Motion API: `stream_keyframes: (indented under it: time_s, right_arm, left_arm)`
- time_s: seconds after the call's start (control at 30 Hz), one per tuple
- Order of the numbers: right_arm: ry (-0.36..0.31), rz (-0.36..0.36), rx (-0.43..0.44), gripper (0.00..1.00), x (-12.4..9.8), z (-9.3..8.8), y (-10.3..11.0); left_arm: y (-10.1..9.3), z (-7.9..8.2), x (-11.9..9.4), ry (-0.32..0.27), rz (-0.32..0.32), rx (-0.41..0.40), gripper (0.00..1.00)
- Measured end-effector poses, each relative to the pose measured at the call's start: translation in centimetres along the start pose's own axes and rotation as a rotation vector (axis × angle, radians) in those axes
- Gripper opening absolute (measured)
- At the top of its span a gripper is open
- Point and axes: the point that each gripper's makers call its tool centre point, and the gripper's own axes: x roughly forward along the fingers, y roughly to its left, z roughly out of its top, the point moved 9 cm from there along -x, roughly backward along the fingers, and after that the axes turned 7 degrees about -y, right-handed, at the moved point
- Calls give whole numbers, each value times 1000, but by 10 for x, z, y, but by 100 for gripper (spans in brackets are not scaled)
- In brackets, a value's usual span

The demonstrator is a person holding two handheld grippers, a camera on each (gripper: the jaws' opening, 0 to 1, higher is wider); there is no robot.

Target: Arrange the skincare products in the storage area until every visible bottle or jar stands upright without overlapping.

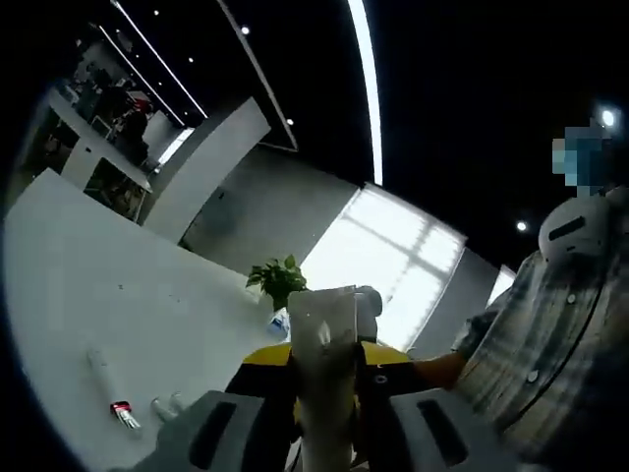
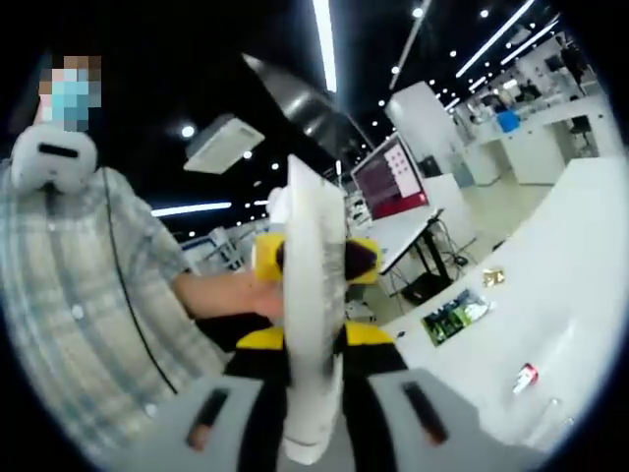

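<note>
Left gripper view: left claw (image 1: 324, 433) clamped on a white tube (image 1: 326, 374), held up in the air. Yellow-black right claw (image 1: 378, 369) just behind the tube, touching it. White surface (image 1: 118, 295) off to one side carries a small tube (image 1: 101, 372), a red-capped item (image 1: 123, 411) and a plant (image 1: 278, 280).

Right gripper view: right claw (image 2: 313, 418) closed on the same white tube (image 2: 314, 324), edge-on. Left claw (image 2: 314, 261) grips it further up. Red-capped item (image 2: 526, 377) lies on the white surface (image 2: 580, 275).

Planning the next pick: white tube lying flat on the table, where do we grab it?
Mid-body of the white tube, from above, jaws across its width: it lies flat on the table, long and slim; likely steadier than its ends.
</note>
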Motion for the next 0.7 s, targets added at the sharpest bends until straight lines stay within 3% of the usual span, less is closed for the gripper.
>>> stream_keyframes:
  time_s: [0.1,0.17,0.23,0.37,0.5,0.7]
  right_arm:
    - [0,-12,12,18,4,1,0]
    - [16,-41,23,19,8,-1,-3]
    - [30,-128,9,20,9,-4,-6]
    - [42,-227,-41,22,11,-5,-7]
    - [107,-285,-72,23,13,-7,-5]
    - [152,-344,-103,24,16,-8,-8]
  left_arm:
    - [1,1,-1,-12,0,21,19]
    - [2,-1,0,-6,15,52,11]
    - [5,-1,1,-11,45,83,10]
    - [6,-3,1,-7,56,151,8]
    - [8,-5,0,17,26,181,6]
    - [17,-10,-6,2,-2,190,5]
